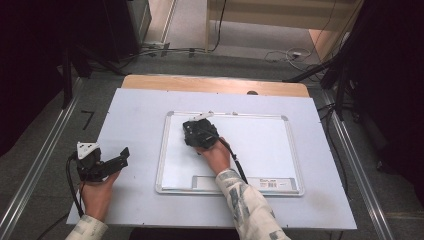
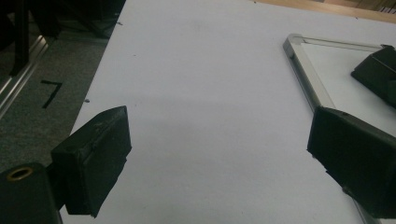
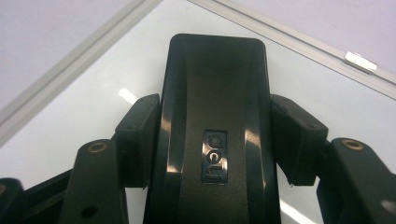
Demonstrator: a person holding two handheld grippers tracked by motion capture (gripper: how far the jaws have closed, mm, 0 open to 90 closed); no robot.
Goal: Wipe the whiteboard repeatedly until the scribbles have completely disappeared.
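Observation:
A black whiteboard eraser [image 3: 212,107] with an embossed logo lies flat on a white board [image 3: 88,102]. My right gripper [image 3: 217,140] is shut on the eraser, with one pad pressed against each long side. In the high view this gripper [image 1: 196,131] is over the upper left part of the aluminium-framed whiteboard [image 1: 162,155], which lies at the middle of the table. My left gripper [image 1: 120,157] rests at the table's left side, apart from the board. Its jaws stand wide open over bare white table [image 2: 219,158] with nothing between them.
The whiteboard's corner [image 2: 299,56] lies to the right ahead of the left gripper, and the right gripper's body [image 2: 378,74] is beyond it. A white sheet [image 1: 135,115] covers the table. A metal rail [image 1: 45,155] runs along the left, with cables on the floor behind.

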